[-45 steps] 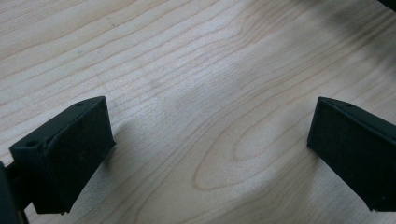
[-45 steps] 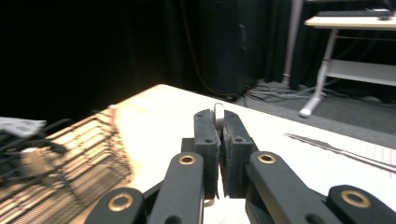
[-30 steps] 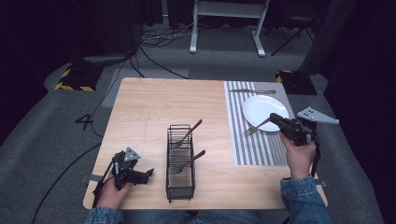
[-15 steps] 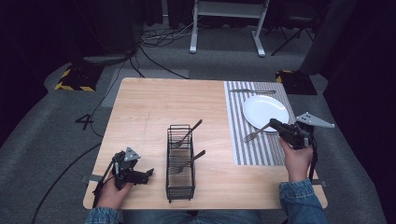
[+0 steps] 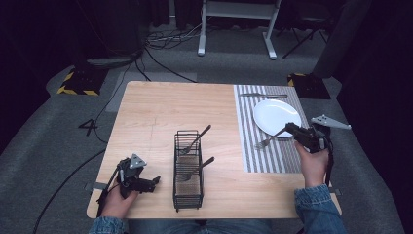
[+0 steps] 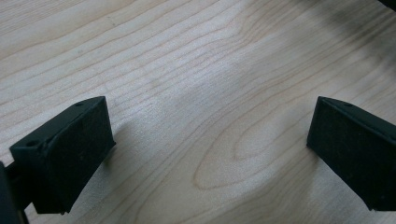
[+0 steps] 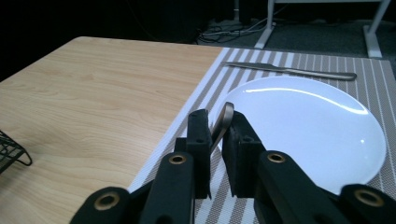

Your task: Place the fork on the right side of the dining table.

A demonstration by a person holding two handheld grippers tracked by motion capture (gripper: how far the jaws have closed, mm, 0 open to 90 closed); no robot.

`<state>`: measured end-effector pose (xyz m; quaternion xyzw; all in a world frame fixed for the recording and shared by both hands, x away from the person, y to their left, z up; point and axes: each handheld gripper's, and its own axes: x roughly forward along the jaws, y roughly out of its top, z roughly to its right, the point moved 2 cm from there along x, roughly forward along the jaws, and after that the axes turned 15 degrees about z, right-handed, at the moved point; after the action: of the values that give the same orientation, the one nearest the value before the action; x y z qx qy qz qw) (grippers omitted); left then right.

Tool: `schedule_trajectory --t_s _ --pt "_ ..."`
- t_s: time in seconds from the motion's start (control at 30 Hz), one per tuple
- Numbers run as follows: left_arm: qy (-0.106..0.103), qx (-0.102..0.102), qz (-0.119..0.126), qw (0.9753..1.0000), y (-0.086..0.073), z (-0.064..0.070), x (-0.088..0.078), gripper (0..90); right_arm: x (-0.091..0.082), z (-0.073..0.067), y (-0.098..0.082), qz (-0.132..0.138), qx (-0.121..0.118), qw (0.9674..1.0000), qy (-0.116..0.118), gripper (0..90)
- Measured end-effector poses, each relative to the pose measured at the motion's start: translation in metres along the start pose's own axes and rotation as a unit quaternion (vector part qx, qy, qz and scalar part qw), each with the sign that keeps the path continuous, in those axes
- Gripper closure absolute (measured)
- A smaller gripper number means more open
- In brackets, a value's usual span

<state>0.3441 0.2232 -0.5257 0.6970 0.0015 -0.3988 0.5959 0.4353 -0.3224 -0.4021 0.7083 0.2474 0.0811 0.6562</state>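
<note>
Since a second ago only the fork (image 5: 271, 139) has drifted toward the plate's (image 5: 277, 117) left. Left tongs (image 5: 150, 182) rest released near the caddy (image 5: 188, 170); right tongs (image 5: 290, 128) clench the fork, apparently unplaced. Two utensils remain caddied.

Knife (image 5: 263, 95); yellow-black floor tape (image 5: 75, 84).

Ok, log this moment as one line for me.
right gripper: shut on fork, over placemat beside plate | left gripper: open, over table | two utensils in caddy
</note>
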Motion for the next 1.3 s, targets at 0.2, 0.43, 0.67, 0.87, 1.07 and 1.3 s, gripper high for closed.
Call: schedule_trajectory --t_s 0.2,0.43,0.67,0.87,1.07,1.3 --pt "0.003 -0.003 0.0 1.0 0.0 0.001 0.0 0.2 0.006 0.012 0.0 -0.029 0.005 0.9994 -0.018 74.3" --pt "0.003 -0.003 0.0 1.0 0.0 0.001 0.0 0.2 0.01 0.024 -0.001 -0.048 0.027 0.9984 -0.015 67.8" --pt "0.003 -0.003 0.0 1.0 0.0 0.001 0.0 0.2 0.012 0.033 -0.005 -0.069 0.038 0.9967 -0.018 61.2" --pt "0.003 -0.003 0.0 1.0 0.0 0.001 0.0 0.2 0.011 0.041 -0.009 -0.079 0.042 0.9958 -0.022 60.3" --pt "0.004 -0.003 0.0 1.0 0.0 0.001 0.0 0.2 0.009 0.049 -0.016 -0.087 0.054 0.9944 -0.027 58.8" --pt "0.003 -0.003 0.0 1.0 0.0 0.001 0.0 0.2 0.01 0.056 -0.019 -0.096 0.059 0.9932 -0.028 58.3"
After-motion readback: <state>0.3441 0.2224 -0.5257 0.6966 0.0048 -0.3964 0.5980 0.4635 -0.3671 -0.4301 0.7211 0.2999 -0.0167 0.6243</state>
